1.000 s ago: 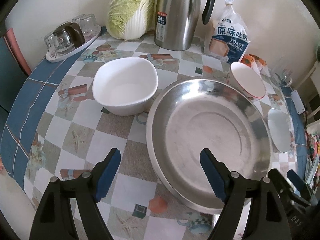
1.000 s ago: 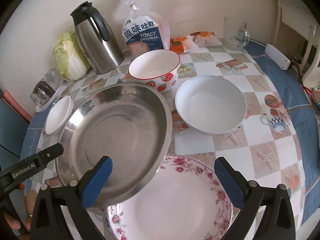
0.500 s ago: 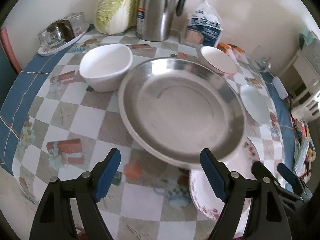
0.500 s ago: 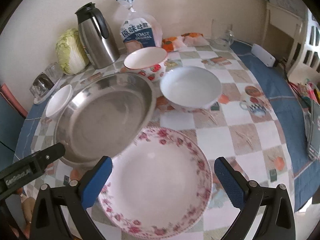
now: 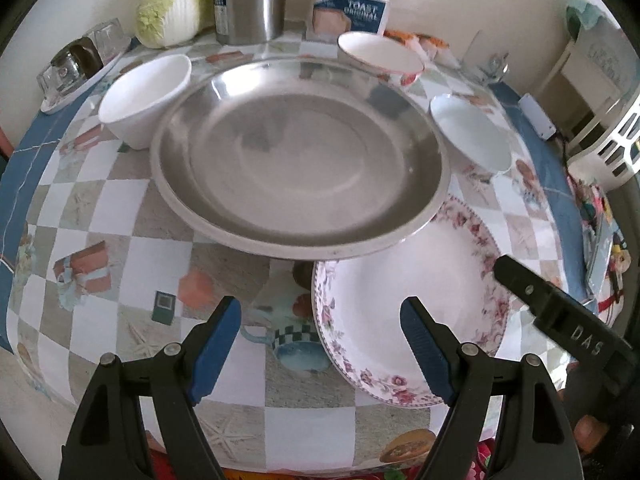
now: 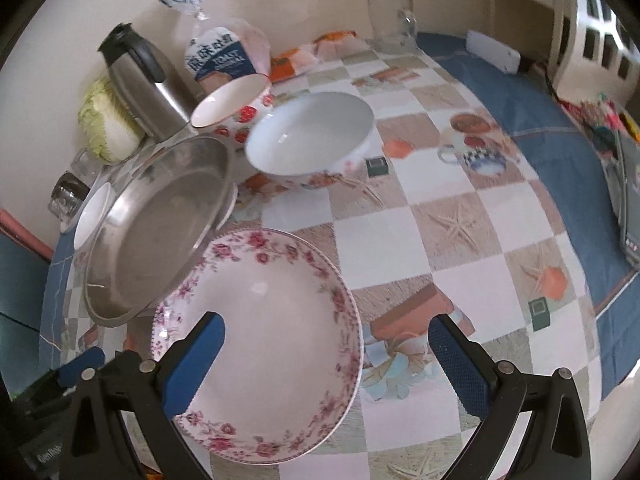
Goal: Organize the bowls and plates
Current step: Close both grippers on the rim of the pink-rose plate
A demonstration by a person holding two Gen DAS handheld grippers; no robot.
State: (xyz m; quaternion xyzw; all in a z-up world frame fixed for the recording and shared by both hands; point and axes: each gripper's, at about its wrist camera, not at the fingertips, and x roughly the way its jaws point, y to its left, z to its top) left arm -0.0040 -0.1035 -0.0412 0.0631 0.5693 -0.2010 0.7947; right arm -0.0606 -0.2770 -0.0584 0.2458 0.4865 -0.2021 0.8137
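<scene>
Plates sit on the checked table (image 5: 132, 248). The big metal plate (image 5: 300, 152) lies flat with its edge over the flowered plate (image 6: 272, 344). Both bowls face up. The left gripper (image 5: 320, 344) and right gripper (image 6: 326, 360) are wide open, holding nothing.

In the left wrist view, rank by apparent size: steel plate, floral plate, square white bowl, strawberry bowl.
1. steel plate
2. floral plate, partly covered
3. square white bowl
4. strawberry bowl, farther off, so unsure

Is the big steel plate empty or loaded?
Empty: the steel plate shows bare metal across its whole inside, its rim overlapping the floral plate.
</scene>
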